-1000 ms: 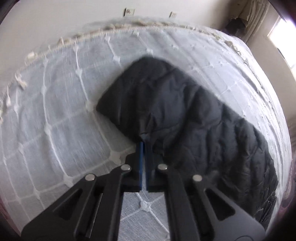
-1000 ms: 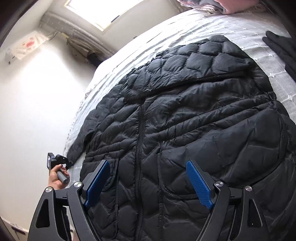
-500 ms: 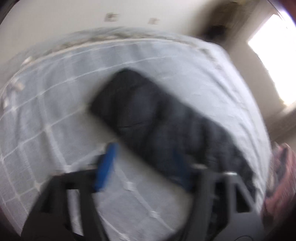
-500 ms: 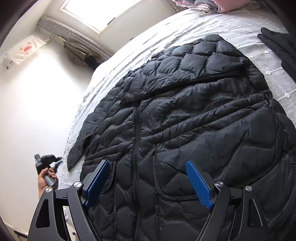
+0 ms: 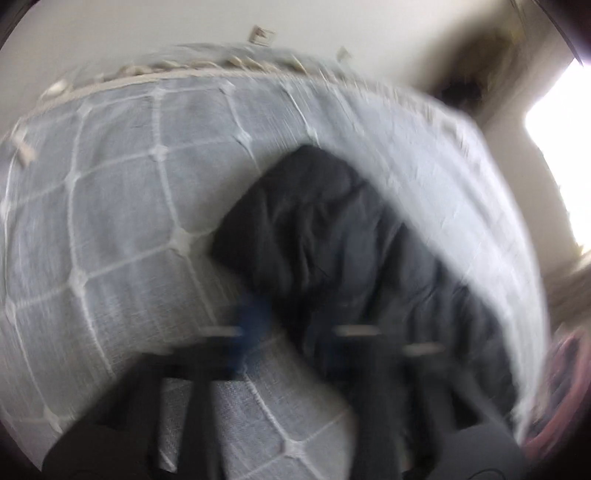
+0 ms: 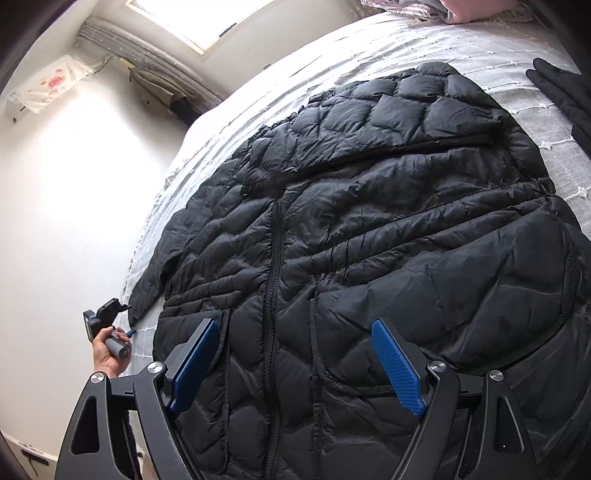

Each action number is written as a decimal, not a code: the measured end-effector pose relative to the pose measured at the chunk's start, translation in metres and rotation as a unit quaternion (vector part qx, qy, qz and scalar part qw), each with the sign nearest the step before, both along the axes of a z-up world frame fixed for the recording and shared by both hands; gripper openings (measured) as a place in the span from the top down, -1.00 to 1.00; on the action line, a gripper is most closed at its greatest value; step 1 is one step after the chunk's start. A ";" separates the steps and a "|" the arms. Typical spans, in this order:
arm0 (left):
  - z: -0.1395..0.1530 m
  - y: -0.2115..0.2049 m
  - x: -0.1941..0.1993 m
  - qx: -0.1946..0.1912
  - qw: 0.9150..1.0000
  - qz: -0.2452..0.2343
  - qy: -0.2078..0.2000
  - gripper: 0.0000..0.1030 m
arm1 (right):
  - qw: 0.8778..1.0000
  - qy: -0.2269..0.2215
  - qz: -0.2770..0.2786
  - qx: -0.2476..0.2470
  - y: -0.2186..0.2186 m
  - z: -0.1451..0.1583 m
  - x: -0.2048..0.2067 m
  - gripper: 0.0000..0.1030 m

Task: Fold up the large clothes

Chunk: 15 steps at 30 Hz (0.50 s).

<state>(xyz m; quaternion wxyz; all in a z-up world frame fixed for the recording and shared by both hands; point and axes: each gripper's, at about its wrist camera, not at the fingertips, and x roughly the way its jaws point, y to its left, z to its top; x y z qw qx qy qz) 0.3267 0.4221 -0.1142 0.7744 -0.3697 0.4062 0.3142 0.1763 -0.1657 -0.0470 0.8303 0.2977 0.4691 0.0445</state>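
- My right gripper (image 6: 299,365) hangs wide open over the jacket (image 6: 369,236), which lies spread flat, zipped, on the bed (image 6: 369,48).
- My left gripper (image 5: 291,332) is at the sleeve (image 5: 314,229); blur hides whether it's clenched.

Daylight floods in from a blown-out window (image 6: 177,22), washing the white wall (image 6: 74,206) to glare. The right wrist view is sharp, sheen picking out the quilting of the black jacket (image 6: 369,221). The left wrist view is smeared by motion blur, the left tool (image 5: 291,332) reduced to streaks, its window (image 5: 561,158) overexposed. Fisheye distortion bows the bed (image 5: 110,221); corners fall dark.
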 end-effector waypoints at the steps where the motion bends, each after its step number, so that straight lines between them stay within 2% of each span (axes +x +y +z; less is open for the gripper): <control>1: 0.000 -0.001 0.001 0.004 1.000 -0.002 0.005 0.87 | 1.000 0.000 -0.002 0.001 -0.001 -0.001 0.000 -0.66; 5: 0.028 -0.012 0.003 0.027 0.999 -0.010 -0.029 0.88 | 1.000 -0.001 -0.012 0.003 -0.008 -0.001 -0.001 -0.66; 8: 0.066 -0.021 -0.004 0.044 0.995 -0.021 -0.085 0.88 | 1.000 0.001 -0.023 0.012 -0.015 -0.002 -0.001 -0.66; 9: 0.089 -0.031 -0.007 0.052 0.991 -0.028 -0.119 0.88 | 1.000 0.001 -0.025 0.014 -0.016 -0.002 -0.001 -0.66; 12: 0.136 -0.061 -0.007 0.077 0.979 -0.079 -0.171 0.88 | 0.999 0.000 -0.030 0.025 -0.021 -0.001 -0.003 -0.66; 14: 0.160 -0.086 -0.010 0.076 0.971 -0.109 -0.198 0.88 | 0.999 -0.001 -0.032 0.024 -0.022 0.000 -0.003 -0.66; 15: 0.175 -0.108 -0.008 0.071 0.963 -0.137 -0.221 0.88 | 0.999 -0.001 -0.033 0.023 -0.022 0.000 -0.004 -0.66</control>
